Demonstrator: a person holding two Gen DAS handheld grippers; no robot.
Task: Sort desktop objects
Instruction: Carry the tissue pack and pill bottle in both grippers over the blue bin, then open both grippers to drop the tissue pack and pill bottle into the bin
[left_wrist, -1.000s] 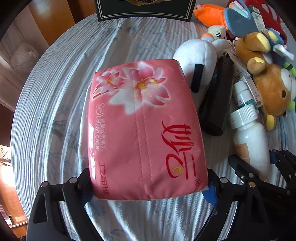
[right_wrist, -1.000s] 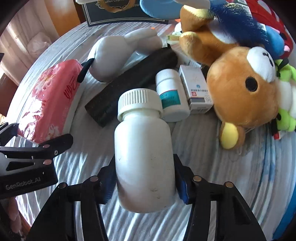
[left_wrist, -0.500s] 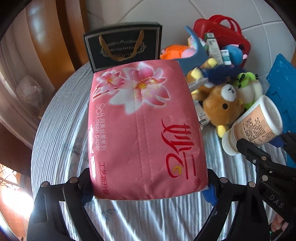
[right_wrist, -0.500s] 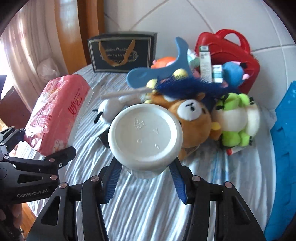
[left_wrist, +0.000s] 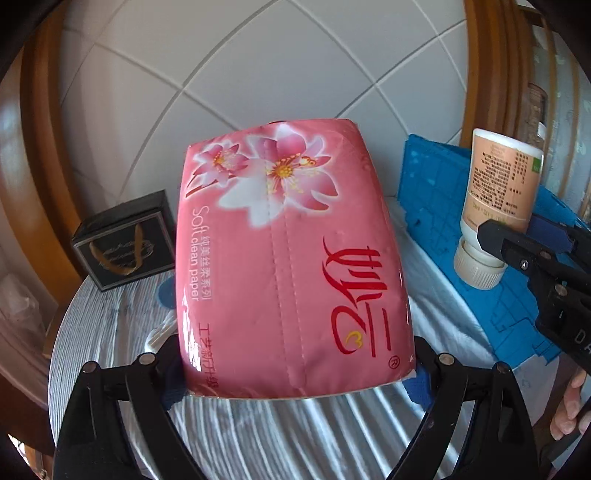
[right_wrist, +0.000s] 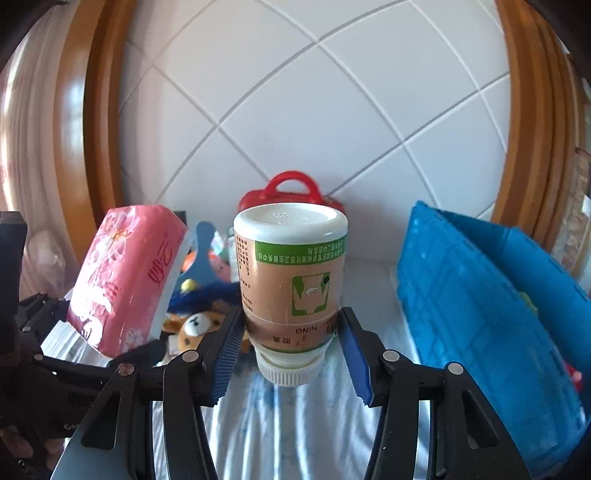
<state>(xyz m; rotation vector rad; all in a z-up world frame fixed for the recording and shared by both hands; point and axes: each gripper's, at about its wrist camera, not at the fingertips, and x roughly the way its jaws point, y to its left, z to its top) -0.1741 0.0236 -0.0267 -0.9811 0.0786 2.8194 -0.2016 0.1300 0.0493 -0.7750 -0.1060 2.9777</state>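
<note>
My left gripper (left_wrist: 295, 376) is shut on a pink soft tissue pack (left_wrist: 291, 258) printed with flowers, held in the air above the striped tablecloth (left_wrist: 110, 332). The right wrist view shows that pack (right_wrist: 125, 277) at the left. My right gripper (right_wrist: 290, 343) is shut on a white bottle (right_wrist: 291, 280) with a tan and green label, held upside down with its ribbed cap pointing down. From the left wrist view the bottle (left_wrist: 498, 184) hangs at the right, in front of the blue crate.
A blue plastic crate (right_wrist: 480, 314) stands at the right on the table. A red basket (right_wrist: 291, 188) and a heap of plush toys (right_wrist: 199, 321) sit at the back, against a white tiled wall. A black gift bag (left_wrist: 122, 240) stands back left.
Both grippers have risen from the table with their loads and now point more level. The bottle, first lifted from beside the toys, has turned cap down. The toys have dropped low in view.
</note>
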